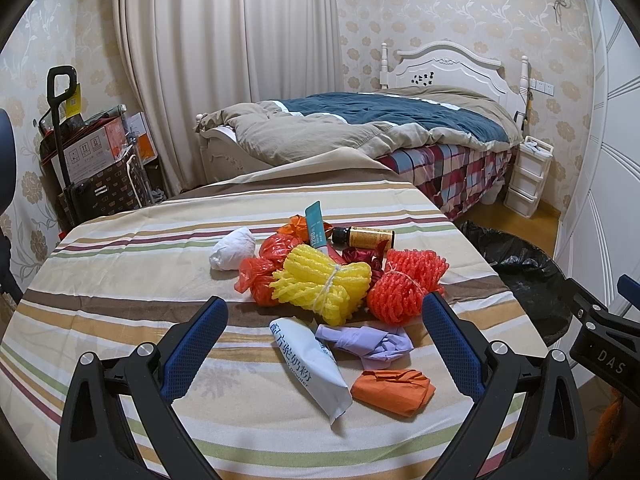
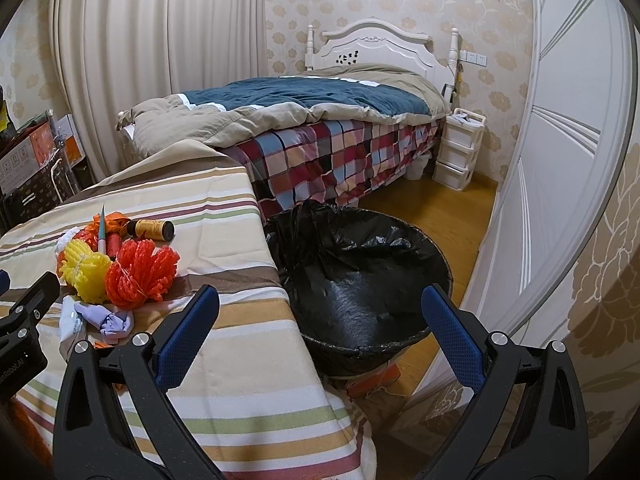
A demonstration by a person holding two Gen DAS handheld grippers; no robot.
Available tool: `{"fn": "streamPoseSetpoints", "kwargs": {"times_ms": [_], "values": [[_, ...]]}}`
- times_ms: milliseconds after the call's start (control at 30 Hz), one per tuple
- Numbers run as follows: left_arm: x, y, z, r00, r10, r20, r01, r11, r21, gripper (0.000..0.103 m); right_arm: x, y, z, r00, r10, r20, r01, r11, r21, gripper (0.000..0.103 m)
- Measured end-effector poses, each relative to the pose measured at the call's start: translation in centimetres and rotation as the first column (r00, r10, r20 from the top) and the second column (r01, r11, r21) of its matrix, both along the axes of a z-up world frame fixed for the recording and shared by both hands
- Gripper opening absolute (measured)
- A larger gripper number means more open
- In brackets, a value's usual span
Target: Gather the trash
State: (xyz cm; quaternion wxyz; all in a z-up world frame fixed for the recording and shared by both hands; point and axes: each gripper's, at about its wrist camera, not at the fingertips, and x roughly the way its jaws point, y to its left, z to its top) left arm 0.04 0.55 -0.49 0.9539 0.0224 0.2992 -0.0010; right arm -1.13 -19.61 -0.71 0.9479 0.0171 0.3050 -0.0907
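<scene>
A pile of trash lies on the striped tablecloth (image 1: 120, 264): a yellow foam net (image 1: 320, 284), a red foam net (image 1: 404, 284), a white milk-powder sachet (image 1: 308, 364), a crumpled lilac glove (image 1: 368, 340), an orange wrapper (image 1: 394, 392), a white wad (image 1: 234, 254), red plastic bags (image 1: 264, 268), a teal tube (image 1: 316, 226) and a small brown bottle (image 1: 368, 237). My left gripper (image 1: 324, 312) is open and empty just before the pile. My right gripper (image 2: 320, 300) is open and empty above the black-lined bin (image 2: 360, 272) and the table edge.
The bin stands on the wood floor to the right of the table, also in the left wrist view (image 1: 520, 276). A bed (image 1: 380, 128) is behind, with white drawers (image 1: 528, 172) beside it. Boxes and a trolley (image 1: 92, 152) stand at the left. A white wardrobe (image 2: 552, 160) is at the right.
</scene>
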Motion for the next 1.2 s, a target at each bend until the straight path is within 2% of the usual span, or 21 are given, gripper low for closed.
{"fn": "streamPoseSetpoints", "kwargs": {"times_ms": [567,733,933,1067,1200], "values": [[0.0,-0.1,0.0,1.0,0.0,-0.002,0.0,1.0,0.001,0.097,-0.2,-0.4,-0.3,1.0,0.001,-0.004,-0.001,1.0,0.002,0.099],[0.0,0.0,-0.2,1.0,0.0,-0.007,0.0,1.0,-0.001,0.097,-0.2,-0.2,-2.0,1.0,0.0,-0.015,0.0,1.0,0.009,0.099],[-0.1,1.0,-1.1,1.0,0.015,-0.028,-0.015,1.0,-0.013,0.096,-0.3,-0.1,-2.5,1.0,0.002,-0.024,-0.001,1.0,0.016,0.098],[-0.1,2.0,-1.7,0.999,0.027,-0.044,-0.028,1.0,-0.001,0.09,0.0,0.0,-2.6,0.999,0.015,-0.046,-0.014,0.999,0.032,0.082],[-0.1,2.6,-2.3,0.997,0.03,-0.069,-0.029,1.0,0.003,0.084,0.3,0.1,-2.7,0.997,0.027,-0.067,-0.025,0.999,0.043,0.076]]}}
